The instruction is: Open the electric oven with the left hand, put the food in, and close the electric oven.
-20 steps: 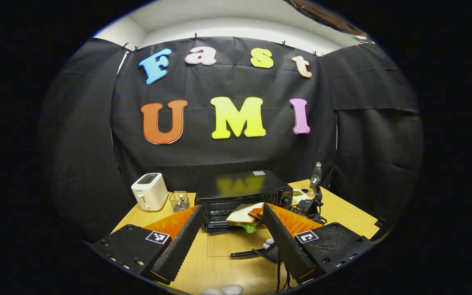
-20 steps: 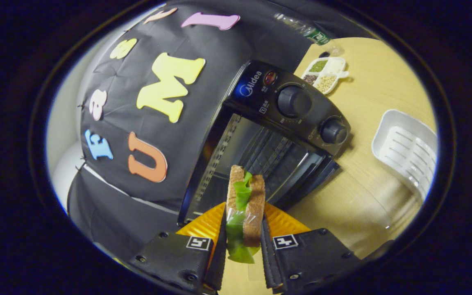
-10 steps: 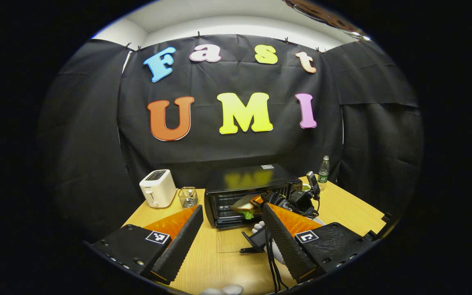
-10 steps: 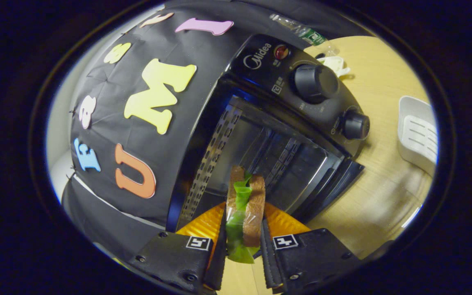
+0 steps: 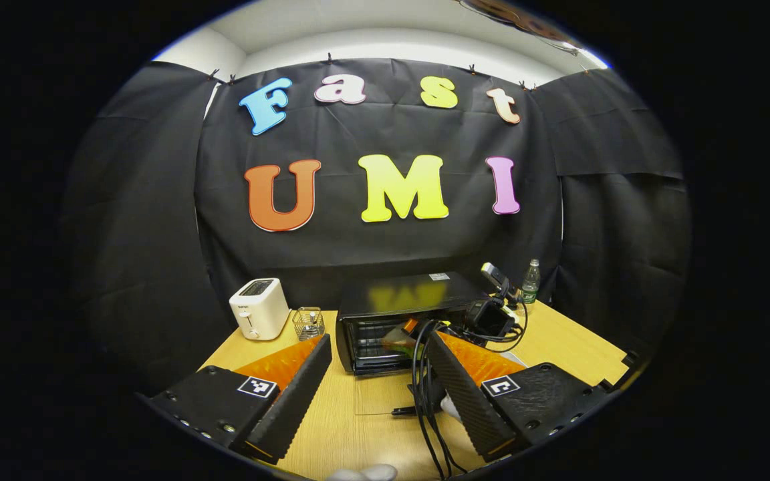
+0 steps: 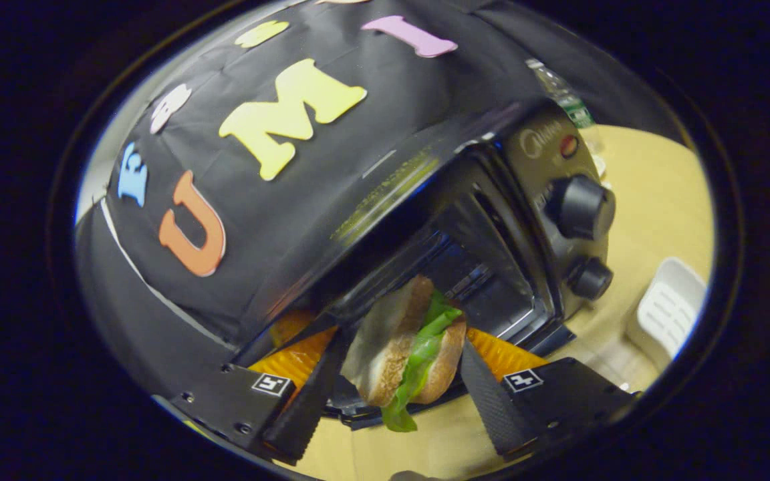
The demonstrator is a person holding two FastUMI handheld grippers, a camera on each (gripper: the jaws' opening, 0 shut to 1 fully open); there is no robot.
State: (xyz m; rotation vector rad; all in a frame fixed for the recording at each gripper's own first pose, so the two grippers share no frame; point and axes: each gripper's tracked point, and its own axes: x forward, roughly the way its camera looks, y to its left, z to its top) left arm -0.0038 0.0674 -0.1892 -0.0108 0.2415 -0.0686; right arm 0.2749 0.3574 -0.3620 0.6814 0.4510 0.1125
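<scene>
The black electric oven (image 6: 492,220) was found with its glass door (image 5: 379,395) lowered flat onto the wooden surface (image 5: 358,441), judged so placed to free the cavity for loading. The sandwich of brown bread and green lettuce (image 6: 405,351) was at the oven mouth, partly inside. The right gripper (image 6: 398,394) had its fingers spread wide; the sandwich lay between them, and contact on either side could not be confirmed. The left gripper (image 5: 375,381), fingers parted and empty, was held back in front of the oven, presumably for closing. The oven rack beneath the sandwich was hidden. A white toaster (image 5: 259,308) stood left of the oven.
</scene>
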